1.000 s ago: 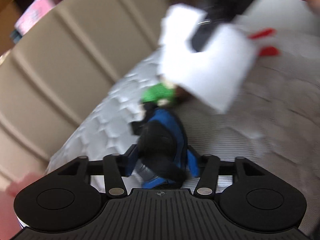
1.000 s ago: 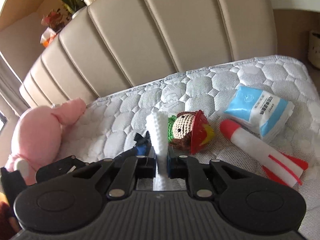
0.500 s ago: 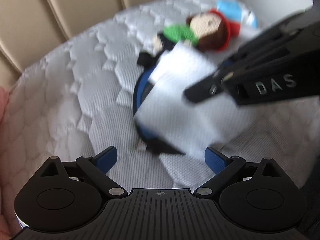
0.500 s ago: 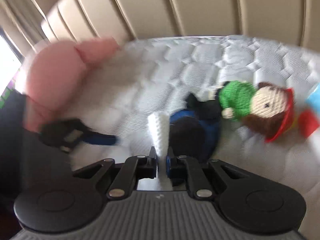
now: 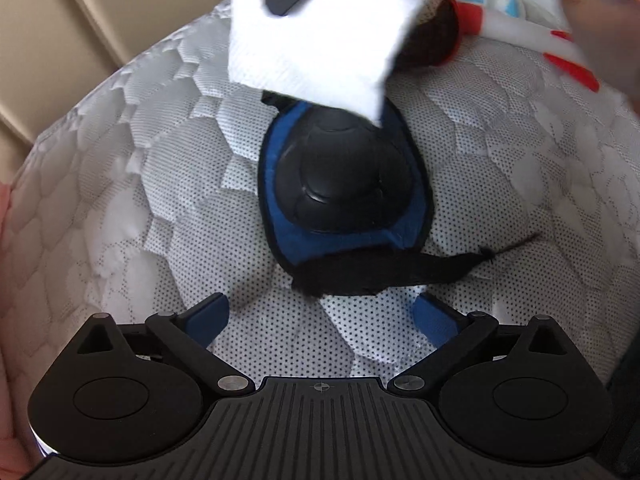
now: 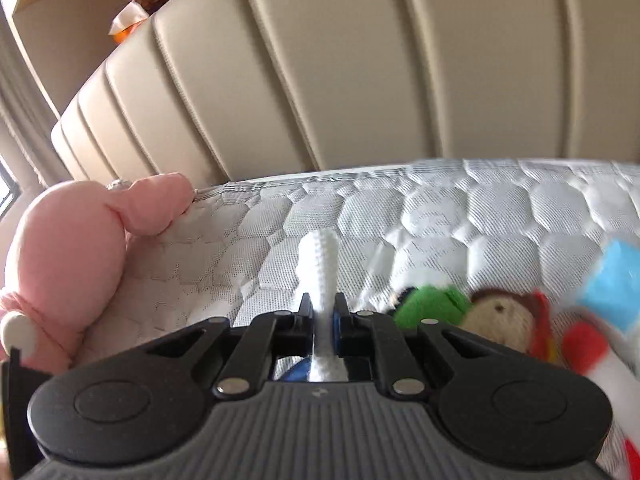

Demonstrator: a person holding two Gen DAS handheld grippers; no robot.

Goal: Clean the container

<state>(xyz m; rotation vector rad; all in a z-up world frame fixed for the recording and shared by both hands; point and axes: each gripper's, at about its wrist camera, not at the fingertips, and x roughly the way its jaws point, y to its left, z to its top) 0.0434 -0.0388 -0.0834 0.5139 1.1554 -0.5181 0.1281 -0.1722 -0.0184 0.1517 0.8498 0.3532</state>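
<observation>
Knee pad (image 5: 344, 184) lay on the bed (image 5: 120, 208), just past the left gripper (image 5: 320, 316), whose jaws were opening with nothing between them. A second ago they gripped the pad. Right gripper (image 6: 323, 316) was clenched on a folded paper towel (image 5: 320, 36) over the pad's far edge. Doll (image 6: 472, 316), toy rocket (image 5: 560, 52) and tissue pack (image 6: 612, 288) sat far right; pink plush (image 6: 64, 256) left.

The left wrist view looks steeply down, close over the quilted mattress (image 5: 132, 208) and a blue-and-black pad (image 5: 344, 184). The right wrist view sits lower, facing across the mattress (image 6: 460, 220) toward the beige headboard (image 6: 340, 72). Both show the crocheted doll (image 6: 496, 320).
</observation>
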